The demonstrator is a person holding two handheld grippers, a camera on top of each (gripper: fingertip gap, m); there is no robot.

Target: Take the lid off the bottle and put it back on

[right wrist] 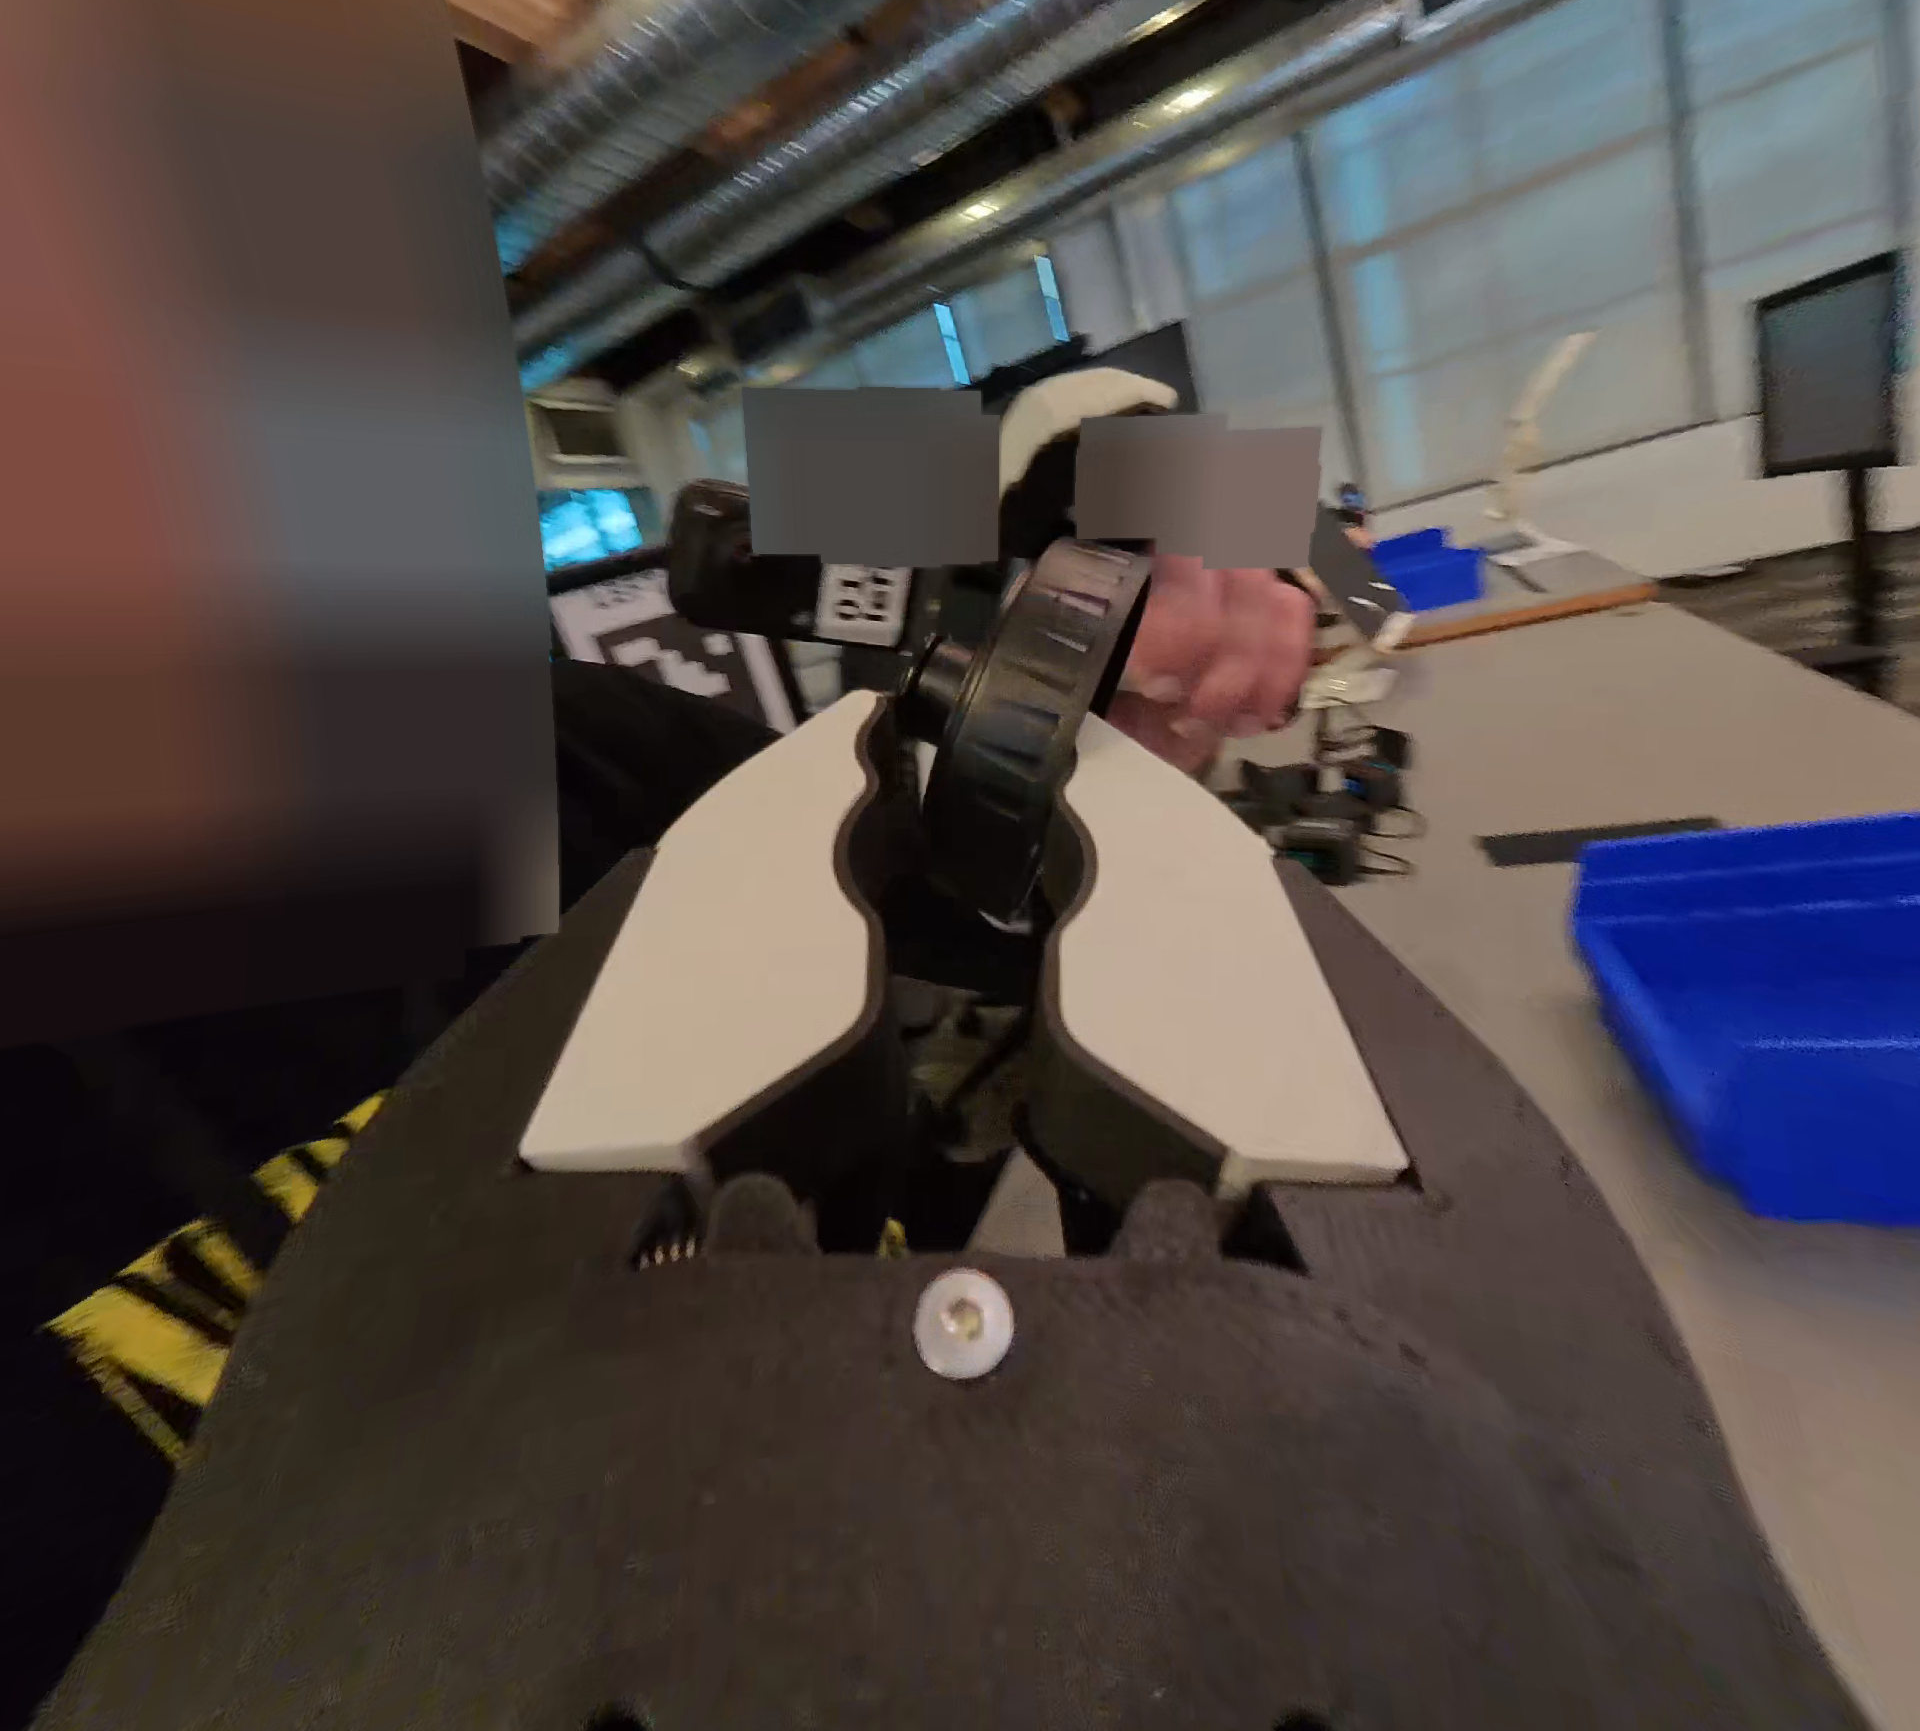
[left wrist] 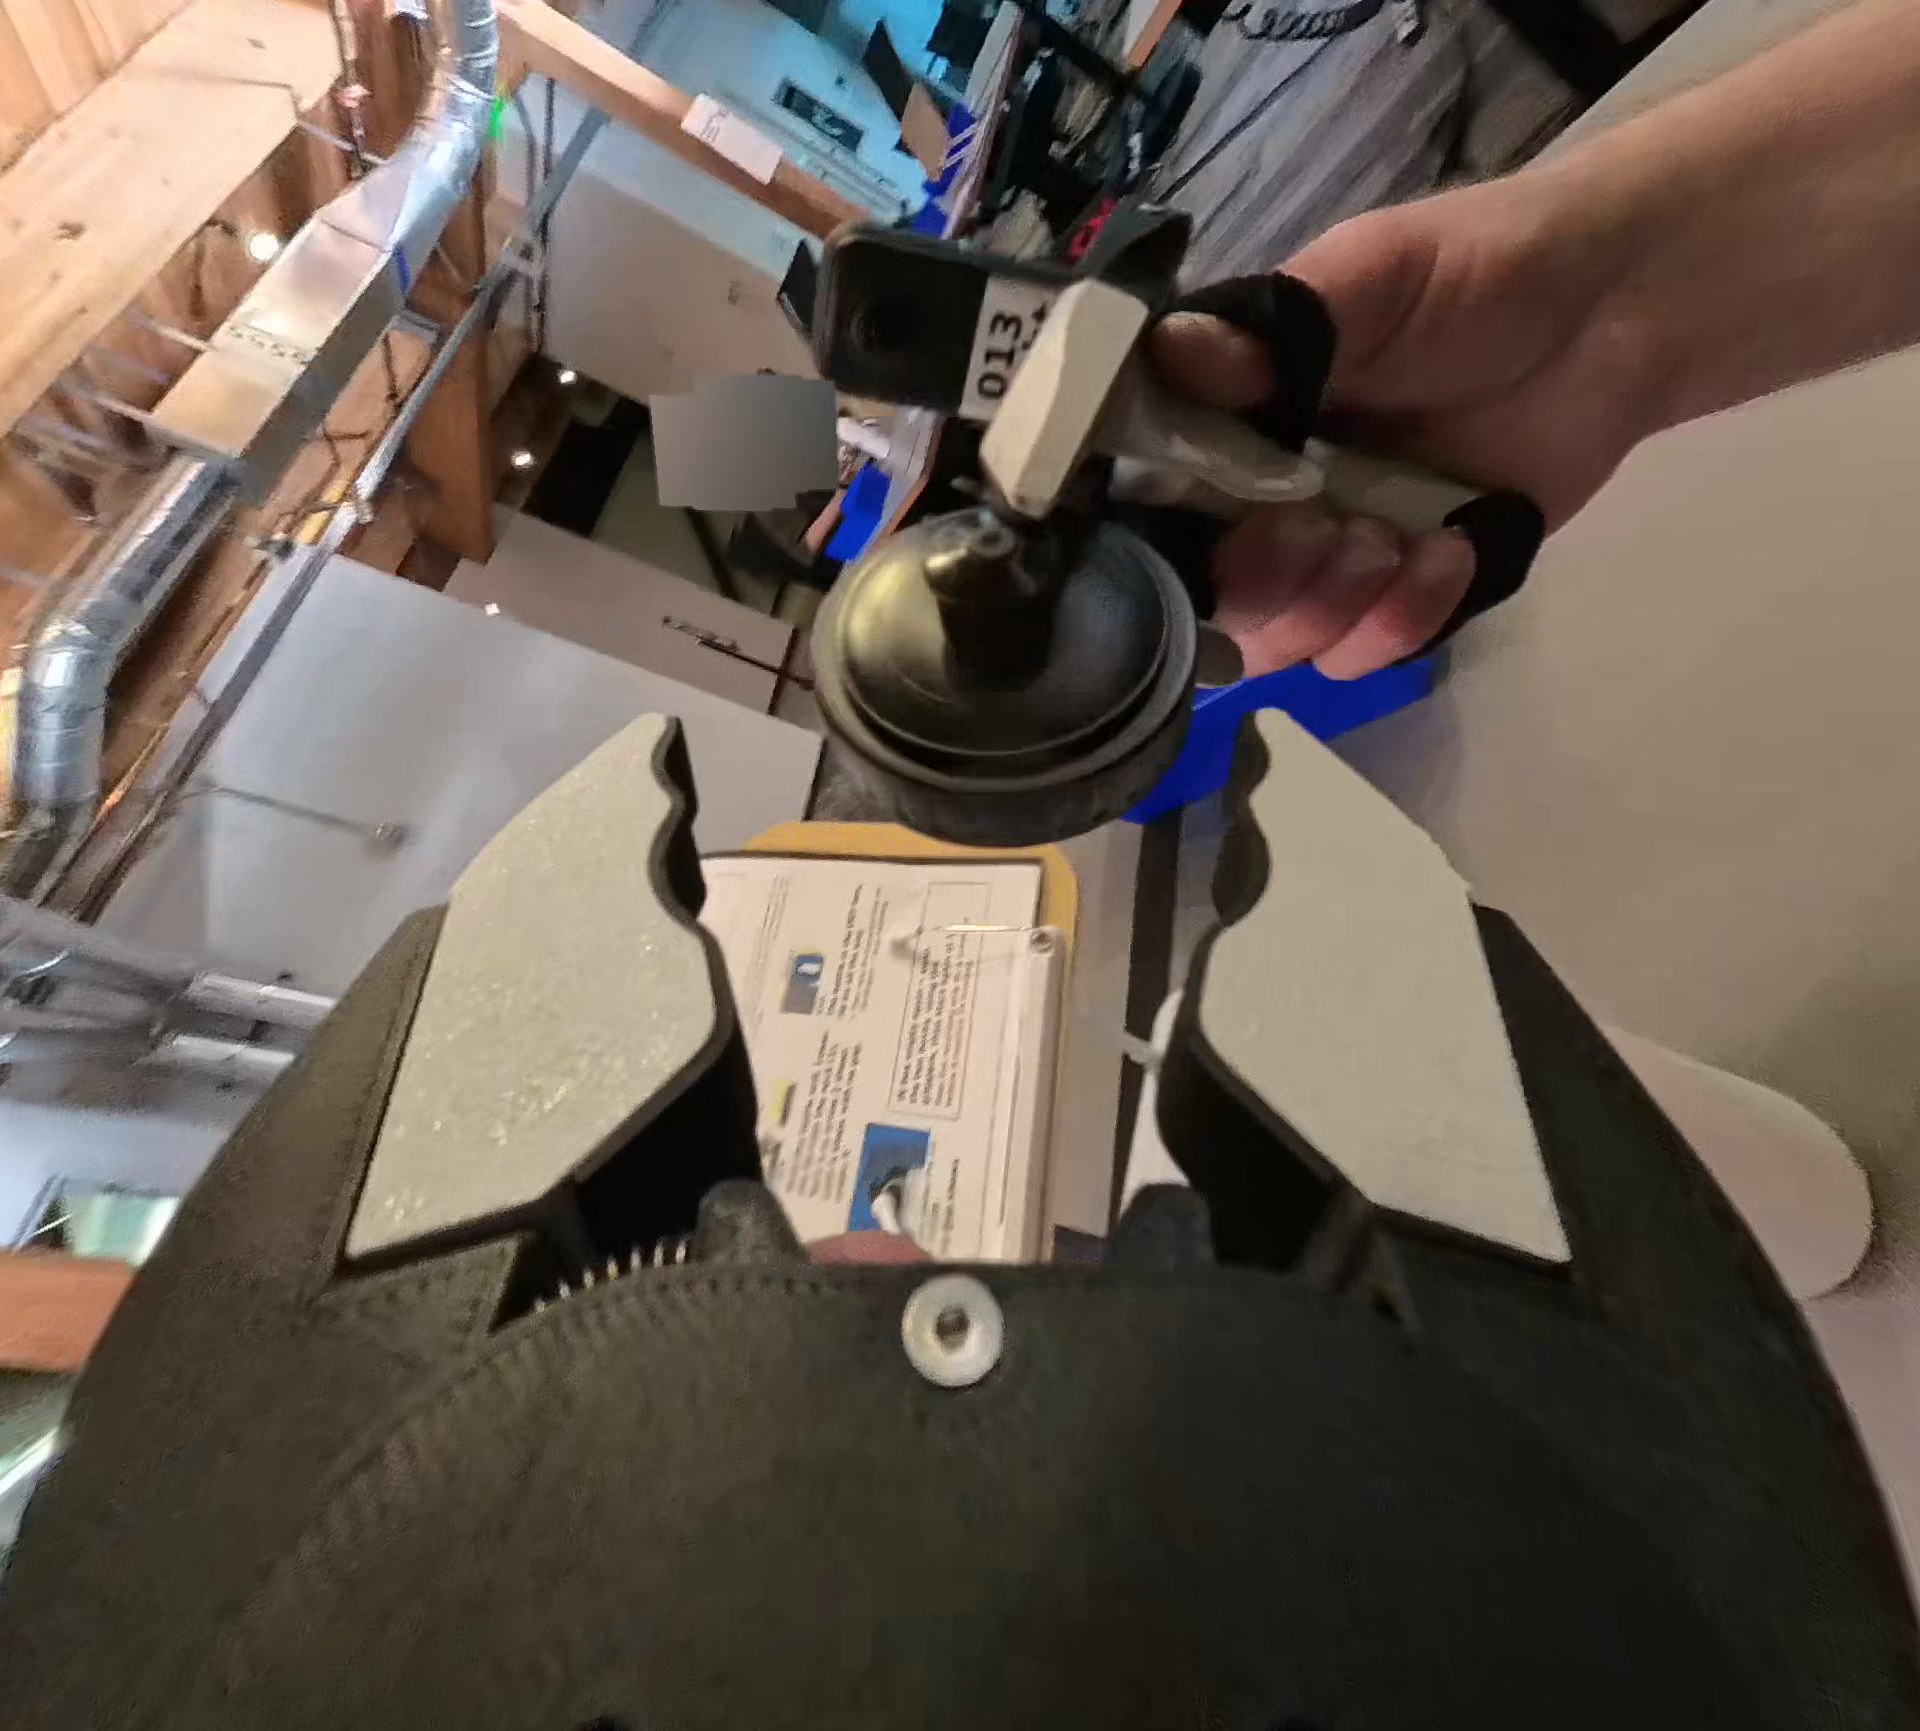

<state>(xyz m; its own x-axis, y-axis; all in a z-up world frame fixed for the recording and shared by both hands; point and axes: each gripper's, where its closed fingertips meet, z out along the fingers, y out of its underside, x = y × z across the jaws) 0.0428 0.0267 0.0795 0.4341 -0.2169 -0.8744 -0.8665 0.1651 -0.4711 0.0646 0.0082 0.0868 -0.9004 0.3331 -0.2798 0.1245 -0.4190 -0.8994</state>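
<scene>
Left wrist view first, please: gripping anything?

— Gripping nothing. Shows the left gripper low in the frame, with its grey-padded fingers spread wide apart. Just past the fingertips, shows a round black lid up in the air, seen from its domed top, with a narrow spout at the centre. Beneath the open fingers, shows a printed sheet lying on a yellow backing. Behind the lid, shows the person's right hand with black straps over two of its fingers, a corner of a blue bin, and a pale stretch of tabletop.

And the right wrist view?

— Shows the right gripper clenched on the lid, held on edge between the white fingers, ribbed rim towards the camera and spout pointing left. Raised clear of the grey tabletop. Farther off, shows the left gripper held in the left hand, soft with motion blur. Off to the right, shows the blue bin resting on the tabletop, well apart from the lid.

Touching anything else, that lid?

— Cannot tell from either view what sits directly under it; looks dark and blurred between the fingers there.
</scene>
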